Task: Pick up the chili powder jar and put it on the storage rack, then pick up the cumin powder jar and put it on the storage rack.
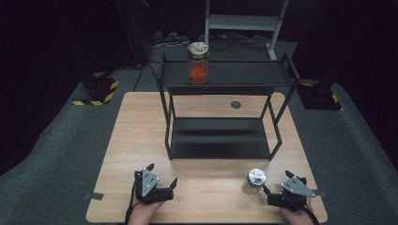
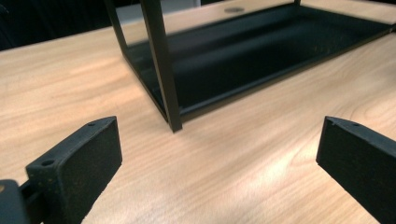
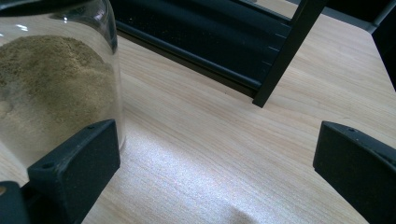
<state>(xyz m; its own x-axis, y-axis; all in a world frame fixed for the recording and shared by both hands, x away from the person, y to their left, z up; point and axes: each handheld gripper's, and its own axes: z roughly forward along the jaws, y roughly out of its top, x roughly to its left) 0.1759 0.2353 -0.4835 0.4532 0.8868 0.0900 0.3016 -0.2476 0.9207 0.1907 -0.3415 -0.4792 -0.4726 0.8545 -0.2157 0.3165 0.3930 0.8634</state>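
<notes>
A black two-tier metal shelf [image 1: 225, 75] stands at the middle of the wooden table [image 1: 141, 126]. On its top tier sits a glass jar [image 1: 198, 64] of red powder with a metal lid. A second glass jar [image 1: 254, 181] with tan powder and a silver lid stands on the table near the front right; it looms at the left of the right gripper view [image 3: 56, 88]. My right gripper [image 1: 277, 183] rests open just right of it, its left jaw close beside the glass. My left gripper [image 1: 162, 174] lies open at the front left, facing the shelf's front-left leg [image 2: 163, 65].
The shelf's lower tier [image 1: 220, 137] is bare. A small round grey grommet [image 1: 235, 104] sits in the table behind the shelf. Beyond the table are yellow-black striped stand bases [image 1: 96, 91] on grey floor and a grey metal frame [image 1: 244, 23].
</notes>
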